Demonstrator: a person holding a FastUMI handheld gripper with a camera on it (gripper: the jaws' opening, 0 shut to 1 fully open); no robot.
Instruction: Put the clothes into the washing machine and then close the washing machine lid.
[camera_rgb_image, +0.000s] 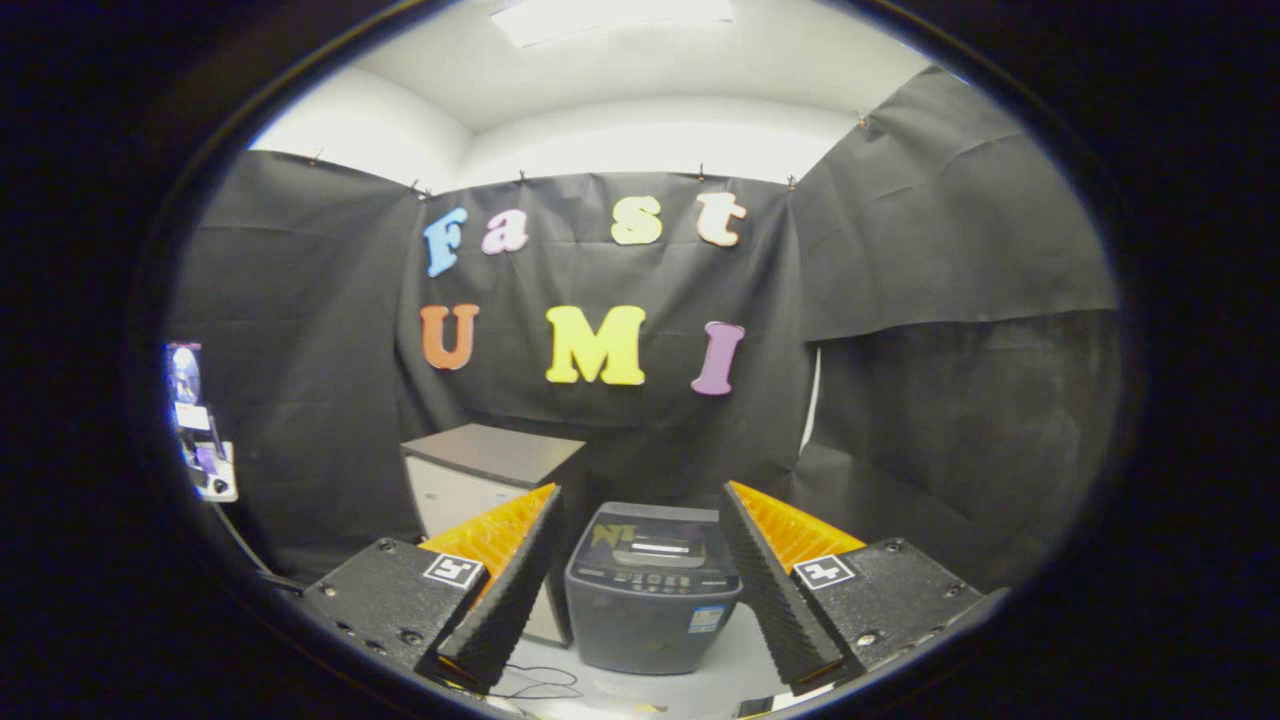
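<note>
Dark grey washing machine (652, 590) stands on white floor (740, 670), lid down, seen between and beyond the fingers. Gripper (640, 590) spread wide, holding nothing. Grey-topped cabinet (490, 465) just behind the machine, against the black cloth wall (930, 300).

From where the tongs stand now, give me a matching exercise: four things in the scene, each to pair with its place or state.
Things:
1. washing machine
2. cabinet
3. tongs
4. thin cable

Places or states:
A. open, holding nothing
B. lying on the table in front of the washing machine
C. framed between the fingers, lid down
D. behind the left finger, beside the washing machine

Pairs: 1-C, 2-D, 3-A, 4-B
</note>
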